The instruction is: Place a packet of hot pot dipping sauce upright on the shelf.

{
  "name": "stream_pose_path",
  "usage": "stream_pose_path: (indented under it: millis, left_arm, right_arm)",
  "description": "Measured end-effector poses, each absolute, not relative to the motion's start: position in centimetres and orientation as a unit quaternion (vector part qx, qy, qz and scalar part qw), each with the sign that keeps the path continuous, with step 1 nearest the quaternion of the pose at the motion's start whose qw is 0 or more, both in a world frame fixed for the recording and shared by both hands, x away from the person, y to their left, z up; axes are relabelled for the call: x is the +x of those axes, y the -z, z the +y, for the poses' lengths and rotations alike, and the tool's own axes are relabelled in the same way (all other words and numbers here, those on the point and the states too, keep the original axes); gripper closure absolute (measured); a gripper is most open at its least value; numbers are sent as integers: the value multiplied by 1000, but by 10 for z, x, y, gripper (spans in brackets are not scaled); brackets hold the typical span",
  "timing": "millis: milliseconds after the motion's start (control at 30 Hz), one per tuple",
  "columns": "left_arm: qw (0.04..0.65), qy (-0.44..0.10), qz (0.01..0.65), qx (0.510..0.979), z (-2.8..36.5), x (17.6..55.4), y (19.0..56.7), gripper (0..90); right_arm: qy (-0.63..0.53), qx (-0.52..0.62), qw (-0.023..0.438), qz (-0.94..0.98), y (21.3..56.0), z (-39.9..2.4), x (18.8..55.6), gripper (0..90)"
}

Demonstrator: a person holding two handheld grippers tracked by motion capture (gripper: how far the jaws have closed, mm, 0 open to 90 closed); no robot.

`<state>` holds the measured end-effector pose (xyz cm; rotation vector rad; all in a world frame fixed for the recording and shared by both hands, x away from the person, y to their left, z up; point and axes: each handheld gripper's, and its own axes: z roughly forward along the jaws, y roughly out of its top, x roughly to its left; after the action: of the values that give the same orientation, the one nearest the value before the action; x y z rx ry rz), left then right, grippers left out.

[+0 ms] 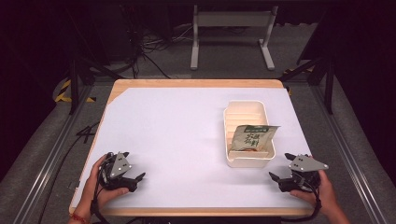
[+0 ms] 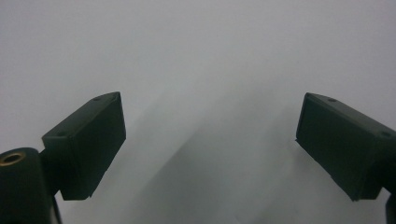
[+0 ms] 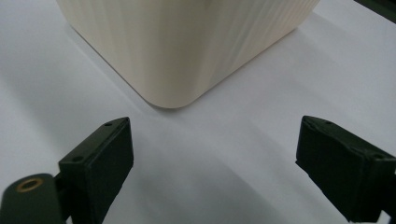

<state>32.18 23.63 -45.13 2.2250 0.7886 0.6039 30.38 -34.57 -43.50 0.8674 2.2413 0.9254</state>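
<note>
A wooden table (image 1: 196,83) carries a white sheet (image 1: 173,135) over nearly its whole top, which gives a plain, even ground for whatever is handled on it. On the right half of the sheet stands a cream ribbed plastic bin (image 1: 246,111), long side running away from the person, its near corner rounded as the right gripper view shows (image 3: 187,51). Inside it, at the near end, a pale snack packet (image 1: 254,136) with a green top band leans against the wall; its print is too small to read, so what it contains is only a guess. The left gripper (image 1: 133,179) rests low at the near left edge, well apart from the bin, jaws spread wide over bare sheet and grasping nothing (image 2: 210,144); it looks parked out of the way. The right gripper (image 1: 281,166) sits just beside the bin's near right corner, jaws likewise spread and empty (image 3: 212,158), pointed at that corner, probably because this hand is the closer one to reach the bin or the packet.
</note>
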Motion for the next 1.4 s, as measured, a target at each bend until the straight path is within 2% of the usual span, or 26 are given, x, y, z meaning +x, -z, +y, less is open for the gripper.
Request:
stream_pose_path:
  millis: [233, 1400]
  left_arm:
    - [398, -207, 347, 823, 254, 316, 451, 88]
    - [384, -233, 339, 827, 250, 312, 451, 84]
  right_arm:
    - [-339, 319, 279, 840, 436, -345, 304, 118]
    - [-343, 324, 282, 836, 434, -346, 306, 118]
